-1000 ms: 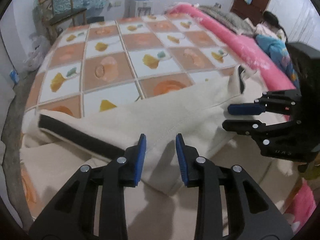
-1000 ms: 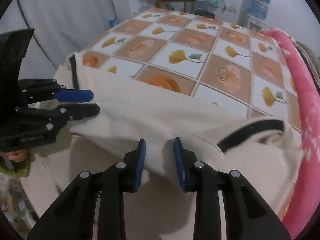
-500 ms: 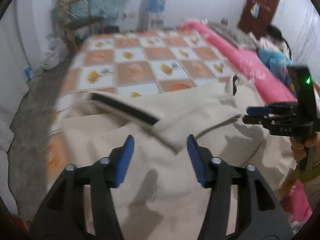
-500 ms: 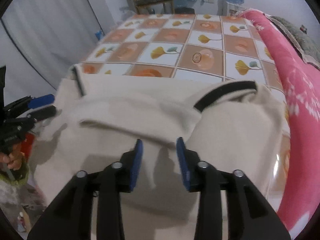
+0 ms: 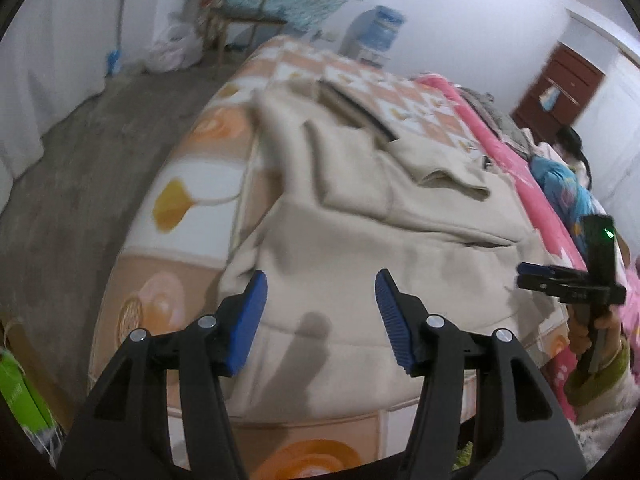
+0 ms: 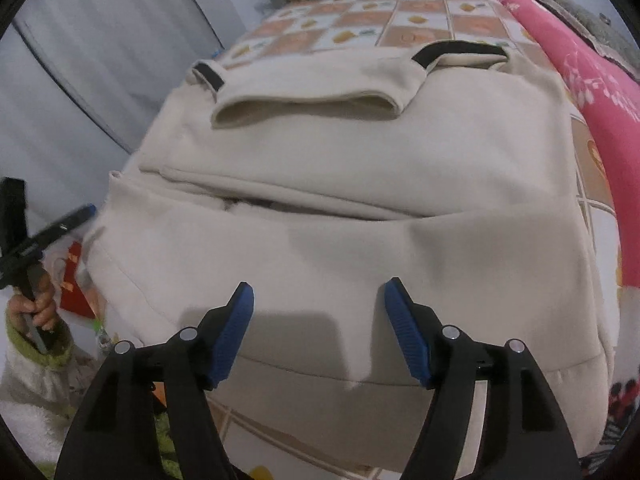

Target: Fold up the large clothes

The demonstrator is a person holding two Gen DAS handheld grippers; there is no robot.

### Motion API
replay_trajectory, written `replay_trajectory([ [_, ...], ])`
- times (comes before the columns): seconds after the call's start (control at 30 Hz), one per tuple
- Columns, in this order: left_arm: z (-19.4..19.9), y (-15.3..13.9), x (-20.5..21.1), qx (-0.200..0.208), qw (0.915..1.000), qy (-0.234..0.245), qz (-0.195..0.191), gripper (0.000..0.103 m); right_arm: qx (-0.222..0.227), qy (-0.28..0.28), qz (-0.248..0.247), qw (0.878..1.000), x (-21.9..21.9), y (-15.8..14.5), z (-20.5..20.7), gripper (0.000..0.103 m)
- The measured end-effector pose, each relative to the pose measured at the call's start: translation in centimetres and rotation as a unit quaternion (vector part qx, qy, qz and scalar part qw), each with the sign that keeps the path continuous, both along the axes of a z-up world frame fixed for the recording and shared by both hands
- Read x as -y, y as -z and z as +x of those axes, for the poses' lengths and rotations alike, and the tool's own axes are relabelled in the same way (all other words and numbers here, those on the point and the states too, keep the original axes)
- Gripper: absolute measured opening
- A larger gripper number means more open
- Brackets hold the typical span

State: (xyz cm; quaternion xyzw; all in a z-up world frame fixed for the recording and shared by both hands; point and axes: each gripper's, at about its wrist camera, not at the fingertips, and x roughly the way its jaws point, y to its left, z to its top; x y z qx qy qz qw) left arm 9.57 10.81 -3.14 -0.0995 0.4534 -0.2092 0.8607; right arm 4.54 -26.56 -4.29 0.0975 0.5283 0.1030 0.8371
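Observation:
A large cream garment [image 5: 384,216] with black trim lies on the bed, its sleeves folded across its upper part. It fills the right wrist view [image 6: 352,184]. My left gripper [image 5: 320,304] is open and empty above the garment's near left corner. My right gripper [image 6: 318,320] is open and empty above the garment's near hem. The right gripper also shows at the right edge of the left wrist view [image 5: 524,274]. The left gripper shows at the left edge of the right wrist view [image 6: 86,212].
The bed has a checked orange and white sheet [image 5: 188,200]. A pink blanket [image 6: 592,92] runs along its right side. A chair [image 5: 236,20] and a water dispenser [image 5: 376,36] stand by the far wall. Grey floor [image 5: 72,168] lies left of the bed.
Both grippers let go of the folded sleeve, opened wide and pulled back toward the garment's near hem. The sleeve now lies across the garment's upper part.

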Motion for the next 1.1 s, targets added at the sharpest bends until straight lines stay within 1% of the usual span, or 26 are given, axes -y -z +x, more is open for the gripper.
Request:
replay_trajectory([
  [0.1, 0.7, 1.5, -0.9, -0.02, 0.9996, -0.013, -0.018, 0.054, -0.005, 0.01, 0.013, 1.0, 0.3, 0.0, 0.2, 0.067],
  [0.23, 1.0, 1.8, -1.3, -0.019, 0.9987, -0.004, -0.047, 0.052, -0.007, 0.015, 0.02, 1.0, 0.6, 0.0, 0.3, 0.067],
  [0.33, 0.6, 1.6, -1.5, -0.015, 0.9957, 0.02, -0.089, 0.052, -0.007, 0.015, 0.018, 1.0, 0.4, 0.0, 0.4, 0.067],
  [0.4, 0.6, 1.7, -2.2, -0.016, 0.9905, 0.034, -0.132, 0.054, -0.006, 0.014, 0.014, 1.0, 0.3, 0.0, 0.4, 0.067],
  [0.43, 0.9, 2.0, -2.6, -0.024, 0.9889, 0.029, -0.144, 0.054, -0.006, 0.013, 0.012, 1.0, 0.3, 0.0, 0.4, 0.067],
  [0.47, 1.3, 2.4, -2.8, -0.034, 0.9885, 0.02, -0.146, 0.054, -0.005, 0.012, 0.01, 1.0, 0.2, 0.0, 0.4, 0.067],
  [0.5, 1.8, 3.1, -3.1, -0.049, 0.9875, 0.009, -0.15, 0.047, -0.004, 0.011, 0.009, 1.0, 0.2, 0.0, 0.4, 0.067],
  [0.53, 2.0, 3.2, -3.4, -0.05, 0.9862, 0.003, -0.158, 0.044, -0.004, 0.01, 0.009, 1.0, 0.2, 0.0, 0.5, 0.068],
  [0.6, 2.5, 3.1, -3.5, -0.056, 0.9838, 0.002, -0.17, 0.044, -0.004, 0.01, 0.007, 1.0, 0.1, 0.0, 0.5, 0.068],
  [0.7, 2.2, 2.3, -3.4, -0.033, 0.9715, 0.034, -0.232, 0.045, -0.003, 0.01, 0.005, 1.0, 0.1, 0.0, 0.6, 0.068],
  [0.77, 2.3, 2.2, -3.3, -0.028, 0.9655, 0.049, -0.254, 0.047, -0.002, 0.01, 0.005, 1.0, 0.1, 0.0, 0.6, 0.068],
  [0.8, 2.6, 2.5, -3.3, -0.037, 0.9634, 0.054, -0.26, 0.049, -0.001, 0.01, 0.005, 1.0, 0.1, 0.0, 0.6, 0.068],
  [0.87, 3.4, 3.6, -3.5, -0.063, 0.9656, 0.036, -0.25, 0.049, 0.0, 0.01, 0.004, 1.0, 0.0, 0.0, 0.6, 0.068],
  [0.9, 3.9, 4.2, -3.4, -0.082, 0.9679, 0.023, -0.237, 0.038, 0.0, 0.011, 0.004, 1.0, 0.0, 0.0, 0.7, 0.068],
  [0.93, 4.2, 4.4, -3.4, -0.085, 0.9707, 0.017, -0.224, 0.034, 0.0, 0.011, 0.005, 1.0, 0.1, 0.0, 0.7, 0.068],
  [1.0, 4.2, 3.8, -2.5, -0.072, 0.981, 0.011, -0.18, 0.033, 0.001, 0.013, 0.009, 1.0, 0.2, 0.0, 0.6, 0.068],
  [1.03, 3.9, 3.4, -2.0, -0.062, 0.9855, 0.012, -0.158, 0.032, 0.001, 0.015, 0.011, 1.0, 0.2, 0.0, 0.5, 0.068],
  [1.07, 3.6, 2.8, -0.8, -0.044, 0.9927, 0.017, -0.111, 0.027, 0.001, 0.017, 0.014, 1.0, 0.4, 0.0, 0.4, 0.068],
  [1.1, 3.2, 2.3, 0.3, -0.029, 0.9976, 0.02, -0.06, 0.025, 0.002, 0.021, 0.018, 1.0, 0.5, -0.1, 0.3, 0.068],
])
